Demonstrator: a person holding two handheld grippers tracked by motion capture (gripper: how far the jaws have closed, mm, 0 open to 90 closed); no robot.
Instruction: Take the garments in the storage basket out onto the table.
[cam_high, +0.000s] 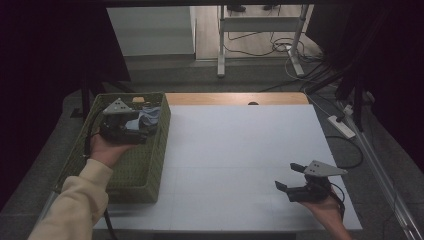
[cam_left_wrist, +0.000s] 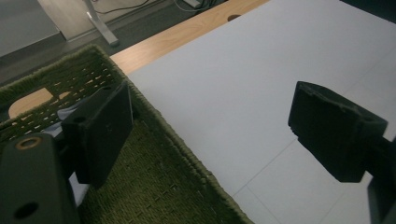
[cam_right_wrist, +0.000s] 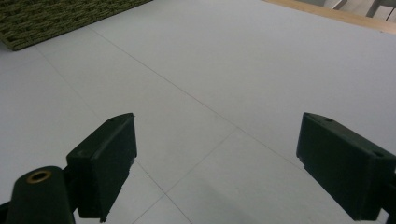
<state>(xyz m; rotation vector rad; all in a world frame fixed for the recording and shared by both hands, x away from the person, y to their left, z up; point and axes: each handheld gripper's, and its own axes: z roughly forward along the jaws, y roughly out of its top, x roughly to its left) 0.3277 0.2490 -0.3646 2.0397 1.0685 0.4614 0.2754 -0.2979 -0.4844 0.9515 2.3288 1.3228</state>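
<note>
The left gripper (cam_high: 131, 121) hovered, jaws apart, over the green woven basket (cam_high: 150, 172), reaching for the bluish cloth (cam_high: 149, 118). Next it likely needed to lower and clamp. The right gripper (cam_high: 291, 177) waited, jaws apart, above the white table (cam_high: 235, 150).

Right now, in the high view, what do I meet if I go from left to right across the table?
Green woven basket with the left hand-held gripper over it, beside a bluish cloth → bare white table top → right hand-held gripper, jaws apart, near the front right corner.
</note>
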